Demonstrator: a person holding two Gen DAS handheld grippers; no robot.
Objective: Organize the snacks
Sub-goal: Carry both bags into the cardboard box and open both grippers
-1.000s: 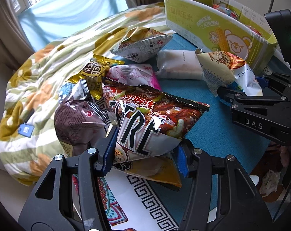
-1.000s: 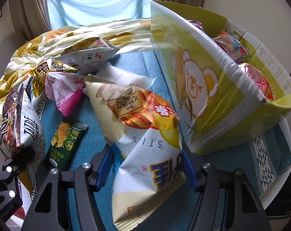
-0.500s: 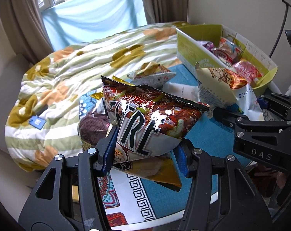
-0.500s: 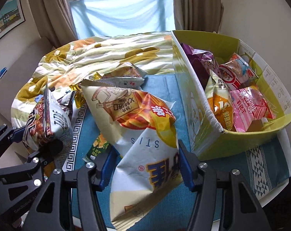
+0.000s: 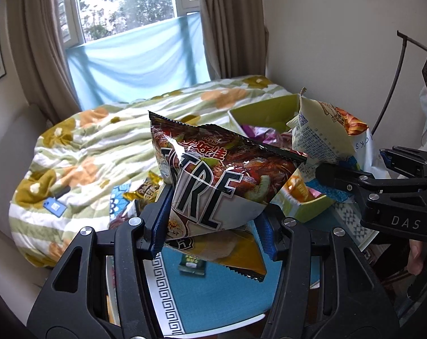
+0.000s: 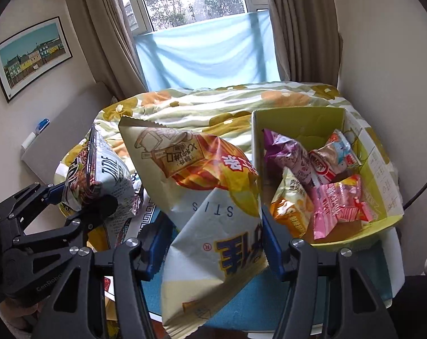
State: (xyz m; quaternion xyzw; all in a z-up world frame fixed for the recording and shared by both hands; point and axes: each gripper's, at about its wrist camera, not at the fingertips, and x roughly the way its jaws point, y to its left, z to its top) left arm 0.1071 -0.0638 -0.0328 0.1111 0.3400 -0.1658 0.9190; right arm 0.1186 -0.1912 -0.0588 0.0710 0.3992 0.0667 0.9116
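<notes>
Step in hand, by the look of it: carrying two bags over to the box.

Nearest, left gripper (image 5: 213,226): blue pads pressed into the lower part of a glossy dark-red and white crisp bag (image 5: 221,178), pinched and held up off the teal tablecloth (image 5: 213,296). Large black letters "TRE" readable across its white band, Chinese characters in white above them, the rest too creased to make out.

Right gripper (image 6: 213,243): jaws clamped on a cream and orange-yellow crinkled snack bag (image 6: 210,197), also aloft. Printed upside down: "S T I S" in thin letters, a blue Chinese character, a small ® mark.

To do well: keep both pinches firm low on the bags, since the puffed film looks slippery and crushable; bring the right bag over the near wall first, as nearest the box; lower before releasing, aiming for the bare patch of box floor at the near side; keep the two tools apart while crossing.

Below, small dark-green flat packet (image 5: 192,264) lying on the cloth, print too small to read.

Farther right, open yellow-green cardboard box (image 6: 298,118), already holding purple, pink and orange packets; side print illegible.

Beyond, floral quilt (image 6: 213,104).
</notes>
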